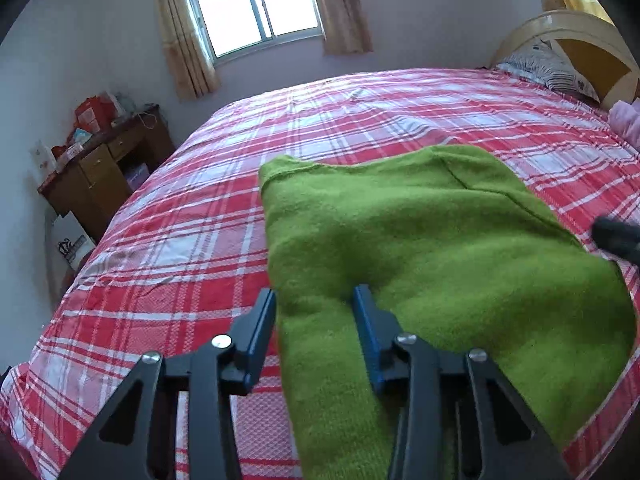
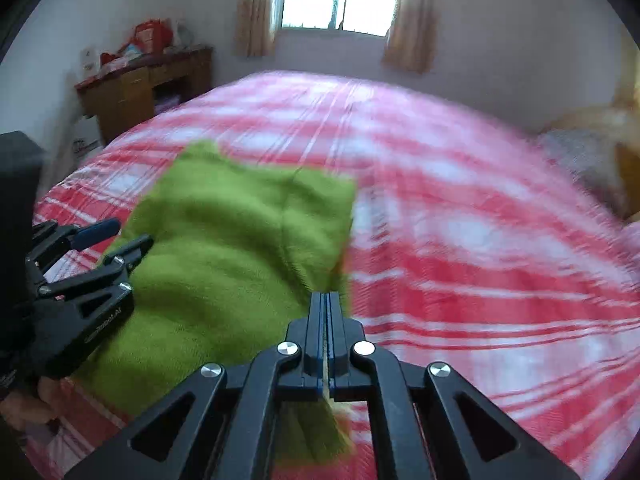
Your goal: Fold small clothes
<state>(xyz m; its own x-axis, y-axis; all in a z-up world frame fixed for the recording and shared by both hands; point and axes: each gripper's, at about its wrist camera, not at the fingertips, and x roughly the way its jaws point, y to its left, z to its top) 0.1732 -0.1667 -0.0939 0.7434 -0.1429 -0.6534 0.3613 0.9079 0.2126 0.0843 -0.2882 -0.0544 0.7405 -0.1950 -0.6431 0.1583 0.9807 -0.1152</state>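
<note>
A green knit garment lies partly folded on the red plaid bed. My left gripper is open. Its jaws straddle the garment's left near edge, one finger on the bedsheet and one on the cloth. In the right wrist view the garment lies at the left, and my right gripper is shut on its right near edge and lifts that edge a little. The left gripper shows there at the garment's left side. The right wrist view is blurred by motion.
A wooden desk with boxes and bags stands left of the bed under a curtained window. A pillow and headboard are at the far right. A pink cloth lies at the right edge.
</note>
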